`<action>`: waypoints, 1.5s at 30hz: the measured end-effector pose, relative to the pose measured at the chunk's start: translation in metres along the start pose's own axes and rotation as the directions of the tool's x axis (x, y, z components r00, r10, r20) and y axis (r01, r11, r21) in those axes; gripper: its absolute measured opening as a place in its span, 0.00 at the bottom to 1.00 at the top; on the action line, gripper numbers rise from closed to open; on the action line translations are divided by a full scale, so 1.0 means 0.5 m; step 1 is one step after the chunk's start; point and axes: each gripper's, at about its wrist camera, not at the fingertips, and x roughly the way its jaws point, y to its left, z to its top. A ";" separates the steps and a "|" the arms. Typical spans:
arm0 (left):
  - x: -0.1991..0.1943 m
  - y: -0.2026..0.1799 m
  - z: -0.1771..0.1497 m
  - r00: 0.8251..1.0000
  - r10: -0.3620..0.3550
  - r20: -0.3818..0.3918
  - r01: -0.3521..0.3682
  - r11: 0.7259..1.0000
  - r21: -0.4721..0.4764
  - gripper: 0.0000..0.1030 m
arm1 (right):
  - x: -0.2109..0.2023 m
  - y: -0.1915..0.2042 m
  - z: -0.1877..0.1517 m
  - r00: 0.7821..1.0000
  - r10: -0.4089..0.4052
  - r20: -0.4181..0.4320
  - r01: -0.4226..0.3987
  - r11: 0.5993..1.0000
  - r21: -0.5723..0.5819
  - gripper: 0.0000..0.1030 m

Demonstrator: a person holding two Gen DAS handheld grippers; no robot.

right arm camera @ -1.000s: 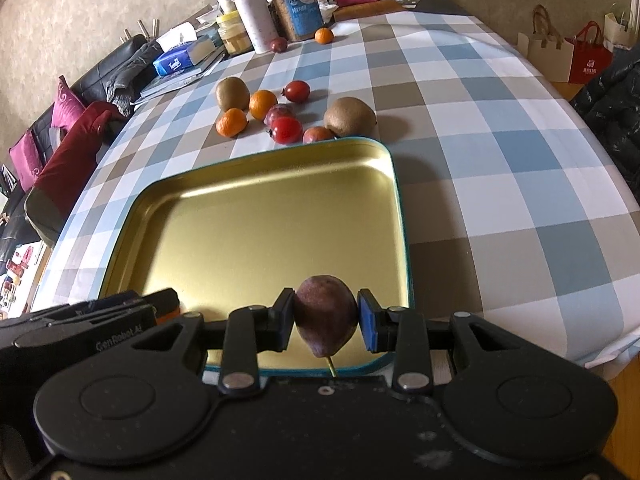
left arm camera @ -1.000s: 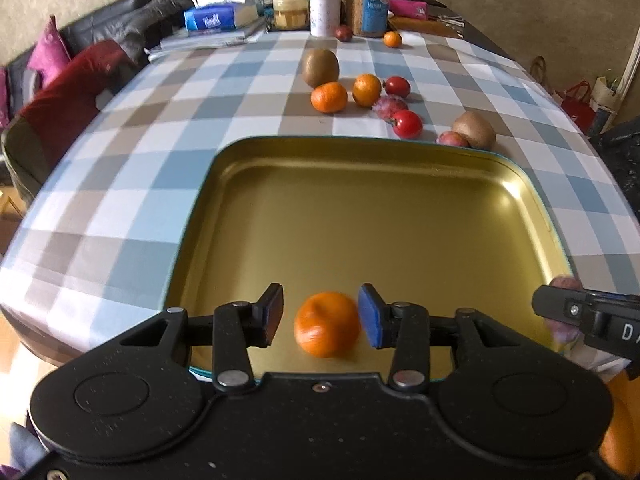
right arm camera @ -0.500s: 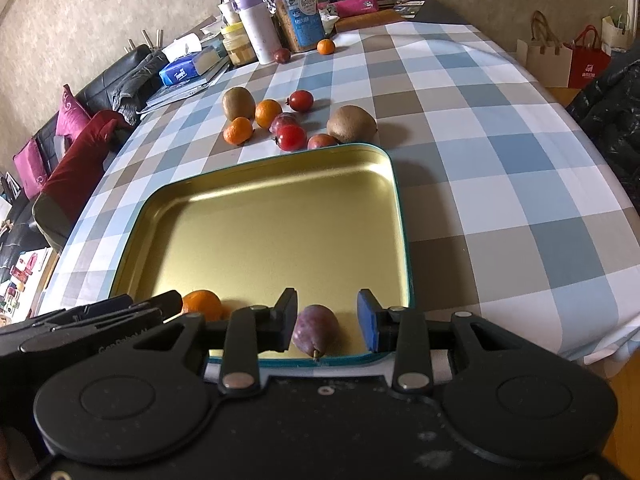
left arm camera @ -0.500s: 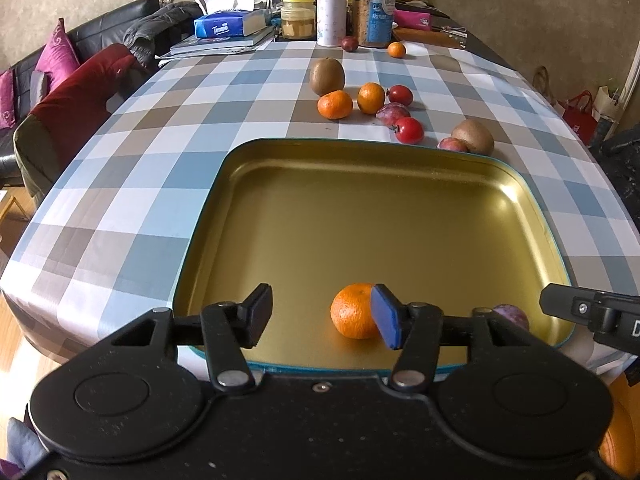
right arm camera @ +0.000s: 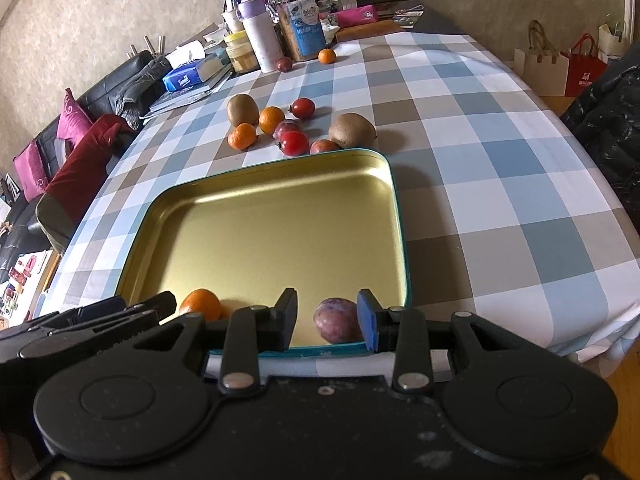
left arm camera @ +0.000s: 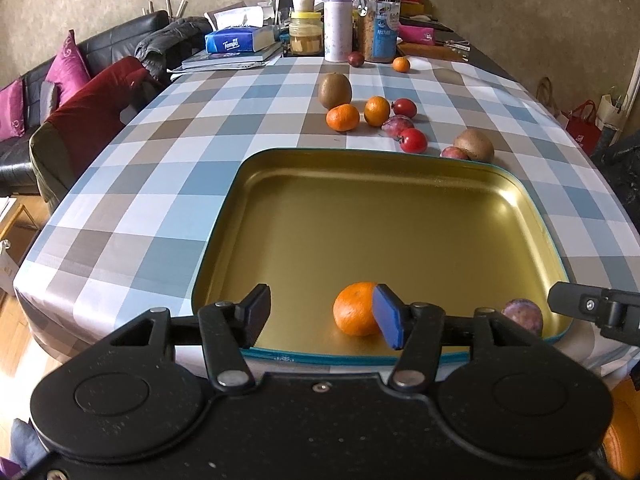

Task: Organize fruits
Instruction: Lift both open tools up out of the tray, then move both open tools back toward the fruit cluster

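We have two fruits lying in the shallow gold metal tray with a teal rim (left arm camera: 224, 216) on the checked tabletop (left arm camera: 132, 184): a small orange mandarin (left arm camera: 354, 309) near the tray's front edge and a dusky purple plum (right arm camera: 337, 320) toward its front right corner. Our left gripper (left arm camera: 320, 308) is opening, its jaws apart with the mandarin just inside the blue pad (left arm camera: 386, 314) of the right one, no longer clamped. Our right gripper (right arm camera: 327, 318) stands released around the plum, with a gap showing at both pads. The rest waits beyond the tray's far rim: two brown fuzzy kiwis (left arm camera: 335, 90), two more mandarins (left arm camera: 343, 117), red glossy tomatoes (left arm camera: 413, 140) and further plums (left arm camera: 397, 124). We judge all of these light but round and prone to roll on bare metal. The plums and tomatoes look soft-skinned and slick, so we would take them across the widest middle with gentle pressure; the kiwis look firmer and less slippery.
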 end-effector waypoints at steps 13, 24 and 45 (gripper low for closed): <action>0.003 0.008 -0.004 0.999 0.020 -0.030 -0.020 1.000 0.005 0.60 | 0.005 0.007 0.001 0.999 -0.023 -0.027 0.023 1.000 -0.019 0.35; 0.039 0.016 0.036 0.983 -0.077 -0.166 0.086 0.995 0.045 0.60 | 0.032 0.015 0.050 0.990 -0.034 -0.140 0.023 0.997 -0.078 0.35; 0.122 0.054 0.220 0.973 -0.032 -0.227 0.046 0.997 0.058 0.61 | 0.122 0.004 0.264 0.976 -0.058 -0.208 0.051 0.998 -0.040 0.35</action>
